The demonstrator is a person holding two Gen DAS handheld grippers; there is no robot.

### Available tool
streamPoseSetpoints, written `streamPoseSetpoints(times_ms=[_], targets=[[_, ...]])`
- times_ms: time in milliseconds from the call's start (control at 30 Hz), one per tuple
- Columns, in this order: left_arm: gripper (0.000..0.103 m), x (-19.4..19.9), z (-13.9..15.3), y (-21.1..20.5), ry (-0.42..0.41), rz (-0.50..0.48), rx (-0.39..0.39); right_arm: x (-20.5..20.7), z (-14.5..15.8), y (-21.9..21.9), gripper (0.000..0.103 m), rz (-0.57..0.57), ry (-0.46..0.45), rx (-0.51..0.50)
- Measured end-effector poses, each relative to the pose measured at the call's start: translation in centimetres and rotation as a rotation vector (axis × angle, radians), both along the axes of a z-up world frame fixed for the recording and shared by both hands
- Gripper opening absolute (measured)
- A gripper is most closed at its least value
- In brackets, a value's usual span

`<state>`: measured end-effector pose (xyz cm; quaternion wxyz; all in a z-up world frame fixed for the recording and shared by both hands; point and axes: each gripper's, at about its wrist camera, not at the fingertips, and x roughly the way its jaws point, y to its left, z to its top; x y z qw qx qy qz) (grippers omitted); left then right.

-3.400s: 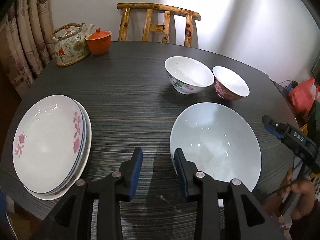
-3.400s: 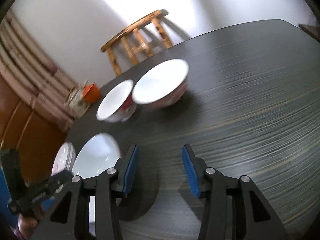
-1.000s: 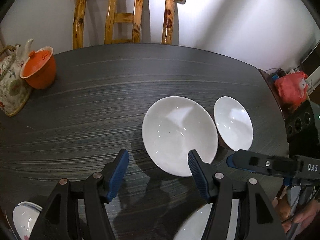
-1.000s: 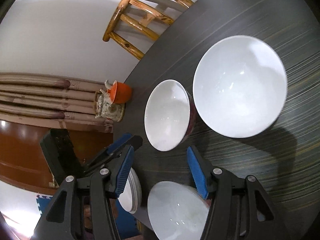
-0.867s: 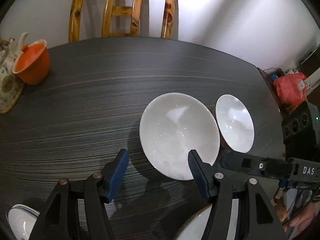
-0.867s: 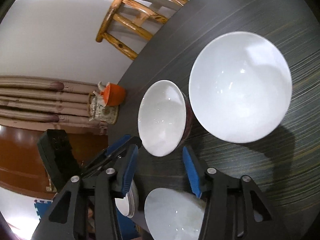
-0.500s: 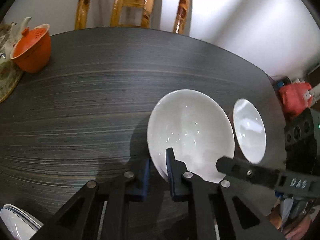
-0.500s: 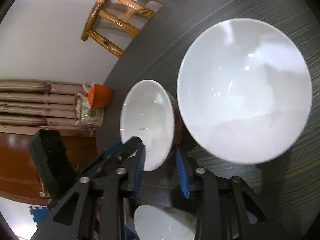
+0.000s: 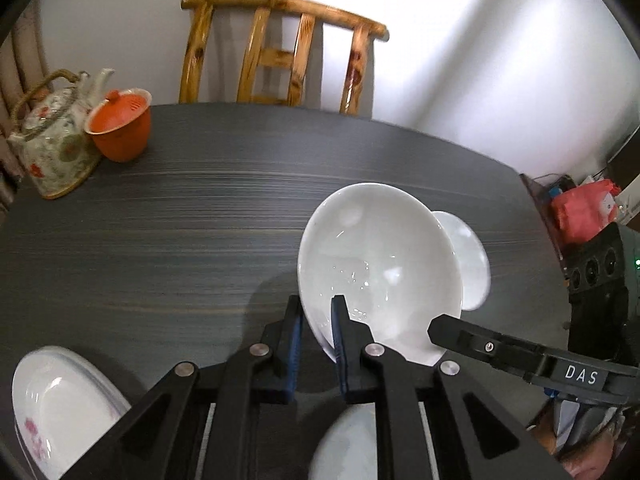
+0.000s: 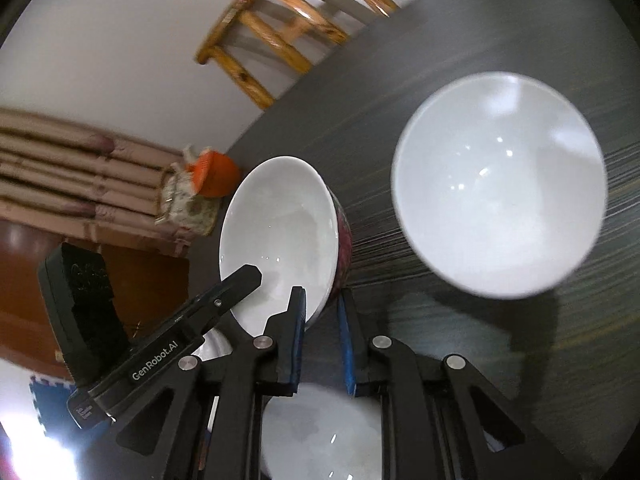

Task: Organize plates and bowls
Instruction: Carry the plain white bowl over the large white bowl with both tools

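grippers both angled steeply down, left gripper (image 9: 317,334) pinching large white bowl (image 9: 380,272) rim, right gripper (image 10: 322,334) apparently on small bowl (image 10: 280,232) rim

2 bowls: big white bowl (image 9: 380,264), smaller red-patterned bowl (image 10: 280,236); 2 stacked floral plates (image 9: 56,408), 1 plain white plate (image 10: 320,432); 1 teapot (image 9: 48,148); 1 orange lidded cup (image 9: 120,128); 1 wooden chair (image 9: 276,56); 1 table (image 9: 160,232); 2 grippers, left (image 9: 316,328) and right (image 10: 322,320)
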<state>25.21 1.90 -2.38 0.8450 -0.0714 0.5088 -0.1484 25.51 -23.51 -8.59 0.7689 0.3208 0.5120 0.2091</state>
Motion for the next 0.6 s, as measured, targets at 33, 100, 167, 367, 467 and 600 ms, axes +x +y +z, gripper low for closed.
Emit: streamPoseSetpoints(times_ms=[33,100,167,367,467,600], targets=[[0.014,-0.9,0.5,0.0,-0.007,0.000,-0.005,-0.8,0.8,-0.1,0.016,0.008,-0.020,-0.001],[0.014,-2.3,1.2,-0.1,-0.012,-0.001,-0.018,-2.1,1.8,-0.2,0.016,0.017,-0.041,0.007],[0.014,-3.7,1.6,-0.3,-0.008,-0.006,-0.025,-3.9,2.8,-0.5,0.016,0.034,-0.059,0.019],[0.014,-8.2,1.3,-0.9,0.008,-0.005,-0.024,-8.9,3.6,-1.5,0.016,0.060,-0.056,0.020],[0.015,-9.8,0.2,-1.0,0.031,0.001,-0.027,-10.8,3.4,-1.5,0.016,0.074,-0.047,0.004],[0.015,-11.1,-1.2,-1.5,0.045,-0.001,0.009,-12.6,2.3,-1.6,0.016,0.079,-0.026,-0.015]])
